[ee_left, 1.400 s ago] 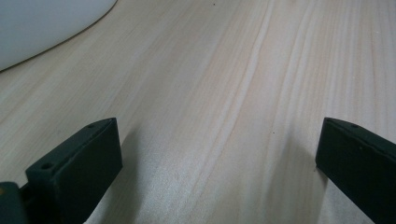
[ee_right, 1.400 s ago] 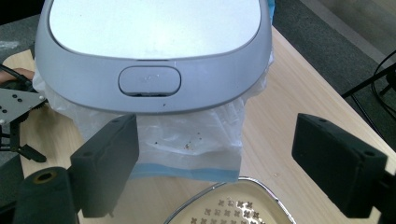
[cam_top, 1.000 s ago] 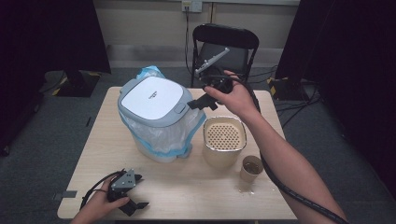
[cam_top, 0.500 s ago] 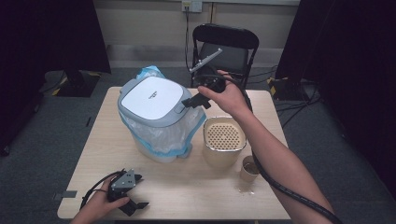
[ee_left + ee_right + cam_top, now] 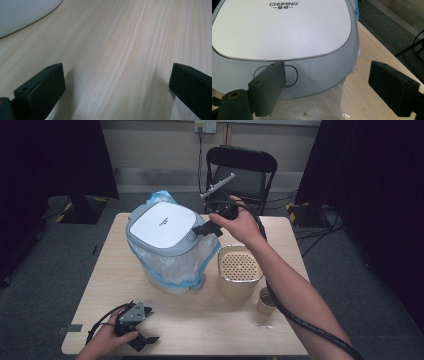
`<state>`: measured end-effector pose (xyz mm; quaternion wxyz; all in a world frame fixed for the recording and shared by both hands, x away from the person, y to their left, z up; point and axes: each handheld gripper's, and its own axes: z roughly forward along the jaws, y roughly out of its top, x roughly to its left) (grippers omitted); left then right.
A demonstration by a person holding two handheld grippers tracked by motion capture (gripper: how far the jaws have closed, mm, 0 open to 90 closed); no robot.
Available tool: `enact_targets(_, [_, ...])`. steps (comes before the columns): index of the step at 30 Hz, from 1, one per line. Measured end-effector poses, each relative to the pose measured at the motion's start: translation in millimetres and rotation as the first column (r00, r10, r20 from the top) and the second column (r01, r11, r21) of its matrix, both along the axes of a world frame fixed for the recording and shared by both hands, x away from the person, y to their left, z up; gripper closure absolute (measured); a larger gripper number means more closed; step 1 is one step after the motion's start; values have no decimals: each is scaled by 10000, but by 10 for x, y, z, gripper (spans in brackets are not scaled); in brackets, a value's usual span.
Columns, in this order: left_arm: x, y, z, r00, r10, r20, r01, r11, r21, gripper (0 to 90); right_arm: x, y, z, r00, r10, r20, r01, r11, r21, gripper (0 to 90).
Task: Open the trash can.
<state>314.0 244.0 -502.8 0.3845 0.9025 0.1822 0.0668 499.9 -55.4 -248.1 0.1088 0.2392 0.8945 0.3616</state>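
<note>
The bin [image 5: 167,245] stands on the counter [image 5: 220,325], toward its far left part, with a white lid [image 5: 162,223] shut on a grey rim and a clear bag with a blue edge [image 5: 172,270] hanging down its sides. The right tongs [image 5: 204,228] hover at the bin's right rim, held by the right hand [image 5: 240,222], which reaches in from the near right. In the right gripper view the tongs [image 5: 329,90] stand wide apart and have just been opening, with nothing between them; one jaw sits in front of the oval button [image 5: 289,75] on the grey rim, though I cannot tell if it touches it. The lid [image 5: 282,27] carries the name CHUMING near its front edge.

Just right of the bin stands a beige tub [image 5: 239,277] with a holed insert, and near that, toward the person, a small paper cup [image 5: 267,302].

The left tongs [image 5: 145,340] rest at the near left edge of the counter under the left hand [image 5: 112,337]. In the left gripper view they [image 5: 116,82] are spread wide over bare wood [image 5: 120,45], gripping nothing.

A black folding chair [image 5: 242,170] stands beyond the counter.
</note>
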Motion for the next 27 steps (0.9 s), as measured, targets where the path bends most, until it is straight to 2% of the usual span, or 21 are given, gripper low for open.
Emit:
enact_targets(6, [0, 0, 0, 10000, 1, 2, -1, 10000, -7, 0, 10, -25, -20, 9998, -4, -183, 3, 10000, -20, 133])
enact_targets(14, [0, 0, 0, 10000, 5, -2, -5, 10000, -3, 0, -4, -15, 8, 9999, 95, 121, -91, 9994, -323, 138])
enact_targets(15, [0, 0, 0, 10000, 5, -5, -5, 10000, -7, 0, -10, -12, 29, 9991, -60, 419, 72, 9996, -281, 164])
enact_targets(17, [0, 0, 0, 10000, 5, -3, -5, 10000, -2, 0, -4, -14, 40, 9989, -55, 470, 65, 9998, -201, 165])
enact_targets(18, [0, 0, 0, 10000, 5, -2, -5, 10000, -7, 0, 13, -7, 41, 9989, -104, 462, 104, 9999, 12, 164])
enact_targets(21, [0, 0, 0, 10000, 4, -2, -4, 10000, -3, 0, 28, 12, 15, 9987, -163, 482, 166, 9998, -52, 154])
enact_targets(27, [0, 0, -1, 10000, 2, 4, -2, 10000, -11, 0, 55, -16, -26, 9996, -230, 140, 225, 9991, 349, 146])
